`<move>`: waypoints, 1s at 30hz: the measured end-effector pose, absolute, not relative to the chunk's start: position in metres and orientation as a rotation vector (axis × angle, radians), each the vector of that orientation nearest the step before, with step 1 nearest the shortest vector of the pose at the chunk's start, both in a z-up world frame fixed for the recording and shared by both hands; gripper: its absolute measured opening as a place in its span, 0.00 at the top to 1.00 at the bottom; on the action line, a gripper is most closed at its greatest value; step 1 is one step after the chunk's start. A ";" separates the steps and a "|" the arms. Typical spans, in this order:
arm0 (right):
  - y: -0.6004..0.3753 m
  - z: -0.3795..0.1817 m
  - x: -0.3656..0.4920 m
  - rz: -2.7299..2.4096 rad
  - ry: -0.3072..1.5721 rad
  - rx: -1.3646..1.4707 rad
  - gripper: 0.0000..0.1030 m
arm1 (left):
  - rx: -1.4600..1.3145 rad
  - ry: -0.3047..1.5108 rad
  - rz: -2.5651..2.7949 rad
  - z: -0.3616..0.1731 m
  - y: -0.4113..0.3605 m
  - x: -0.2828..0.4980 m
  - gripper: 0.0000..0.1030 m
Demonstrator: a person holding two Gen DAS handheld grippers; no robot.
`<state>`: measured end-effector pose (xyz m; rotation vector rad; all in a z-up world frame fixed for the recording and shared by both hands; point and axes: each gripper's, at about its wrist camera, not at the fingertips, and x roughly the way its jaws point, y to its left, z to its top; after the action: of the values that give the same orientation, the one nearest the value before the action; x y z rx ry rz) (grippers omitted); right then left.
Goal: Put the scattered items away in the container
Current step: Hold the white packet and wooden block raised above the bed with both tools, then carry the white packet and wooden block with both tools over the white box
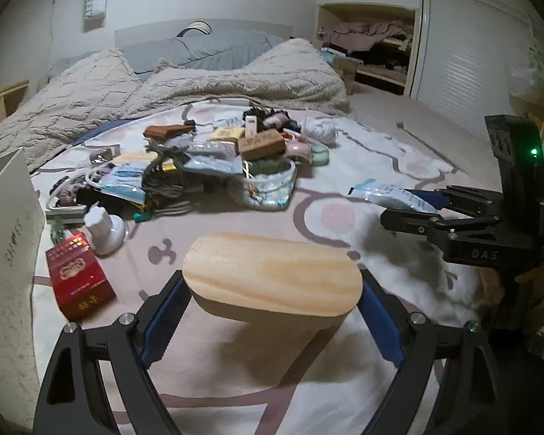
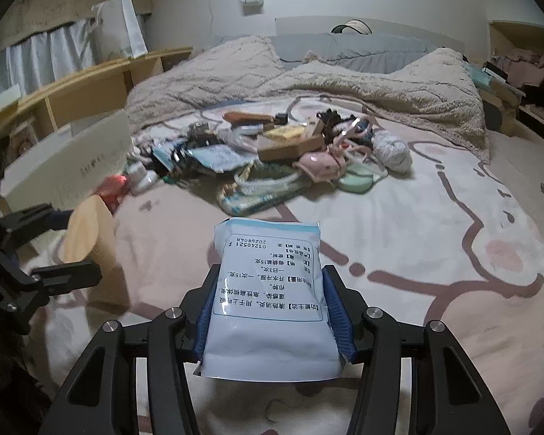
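The left gripper (image 1: 272, 311) pinches a wooden block (image 1: 272, 275) between its blue pads, held up off the bed (image 1: 380, 166). The right gripper (image 2: 272, 311) squeezes a white packet (image 2: 268, 290) the same way. Both things look picked up, so this seems to be the carrying step. The rest of the pile (image 1: 199, 159) sits in the middle of the bed. A white box (image 1: 7, 246) stands at the left and may be the container. Next, both things should go over it and be let go
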<state>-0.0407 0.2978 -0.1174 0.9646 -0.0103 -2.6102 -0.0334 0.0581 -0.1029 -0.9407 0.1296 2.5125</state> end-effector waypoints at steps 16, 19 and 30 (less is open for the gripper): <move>0.273 -0.051 -0.070 -2.590 -0.035 0.834 0.47 | -0.794 0.107 2.654 -0.022 0.010 -0.047 0.12; 0.258 -0.040 -0.079 -2.561 -0.052 0.820 0.48 | -0.765 0.095 2.700 -0.010 -0.009 -0.051 0.12; 0.183 -0.021 -0.104 -2.445 -0.045 0.801 0.47 | -0.799 -0.076 2.838 0.011 -0.091 -0.060 0.12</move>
<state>-0.1041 0.1829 -0.0206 0.8012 -0.0451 -2.4448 -0.0600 -0.0913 0.0107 -0.7990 -0.0757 2.8382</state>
